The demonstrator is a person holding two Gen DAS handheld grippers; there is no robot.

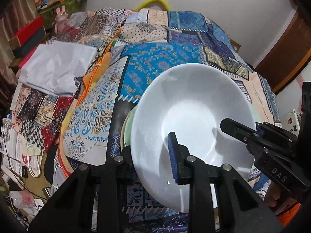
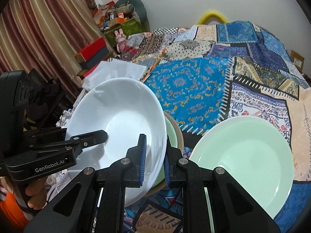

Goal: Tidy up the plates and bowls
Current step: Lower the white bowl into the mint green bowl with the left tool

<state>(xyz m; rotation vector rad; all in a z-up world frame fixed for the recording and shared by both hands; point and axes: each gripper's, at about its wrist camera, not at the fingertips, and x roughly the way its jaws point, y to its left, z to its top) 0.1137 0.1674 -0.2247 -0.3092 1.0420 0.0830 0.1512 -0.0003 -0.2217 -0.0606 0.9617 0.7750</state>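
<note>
Nearest in both views, a white glazed ceramic bowl (image 2: 118, 124) hangs tilted above the bed, gripped at opposite parts of its rim. The right gripper (image 2: 154, 160) is pressed together on the rim at the bowl's right side, one blue pad inside and one outside. The left gripper (image 1: 154, 160) pinches the near rim the same way in its own view — only its inner blue pad shows there, the other lying behind the bowl wall.

Just under the white bowl sits a pale green bowl with a tan outer wall (image 2: 174, 134), resting on the patchwork quilt (image 2: 186, 85); I judge the white one is meant to nest into it. The glaze looks stiff, slick and breakable, so a shallow pinch on the thin rim could slide; two opposed holds keep it level, and it should be set down gently.

The right wrist view alone shows the pale green round plate (image 2: 245, 159) lying to the right on the quilt, and the person's fingers around the left tool's handle. The left wrist view alone gives a clear look at the crumpled white cloth (image 1: 58, 68) farther left, and the green bowl (image 1: 127, 128) only as a sliver.
</note>
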